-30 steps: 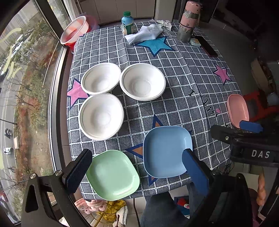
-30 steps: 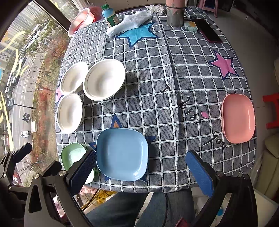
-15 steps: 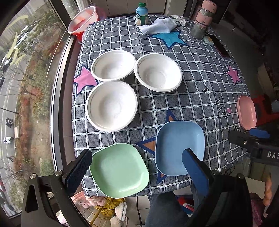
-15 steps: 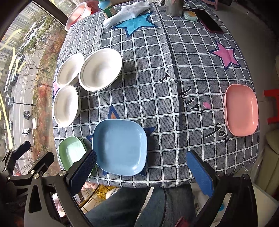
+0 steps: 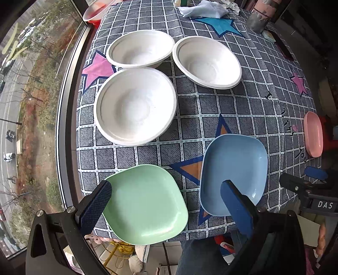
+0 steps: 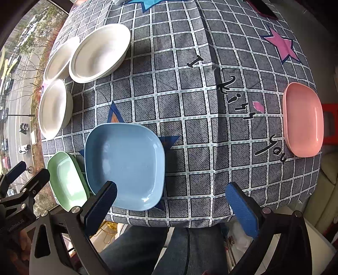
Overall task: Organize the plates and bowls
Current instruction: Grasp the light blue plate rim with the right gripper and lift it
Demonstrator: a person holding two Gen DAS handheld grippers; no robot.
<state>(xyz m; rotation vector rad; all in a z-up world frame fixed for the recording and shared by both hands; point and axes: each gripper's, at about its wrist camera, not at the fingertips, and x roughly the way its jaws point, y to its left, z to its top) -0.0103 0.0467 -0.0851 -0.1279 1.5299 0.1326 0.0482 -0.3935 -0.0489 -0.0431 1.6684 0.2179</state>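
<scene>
Three white bowls sit at the table's left: the nearest (image 5: 135,106), one behind it (image 5: 140,48), one to the right (image 5: 207,62). A green plate (image 5: 145,203) and a blue plate (image 5: 233,172) lie at the front edge; a pink plate (image 6: 303,119) lies at the right edge. My left gripper (image 5: 165,203) is open, hovering over the green plate. My right gripper (image 6: 171,203) is open above the front edge, its left finger over the blue plate (image 6: 124,166). The green plate (image 6: 67,179) and bowls (image 6: 99,52) also show in the right wrist view.
The table wears a grey checked cloth (image 5: 211,110) with stars. At the far end lie a white cloth (image 5: 202,8), a cup (image 5: 259,17), a red-and-white basin (image 5: 95,10) and a dark phone (image 6: 262,8). A window runs along the left. My legs are below the front edge.
Both grippers have moved lower and closer to the table. The left now hovers over the green plate; the right is nearer the blue plate. Nothing on the table has moved.
</scene>
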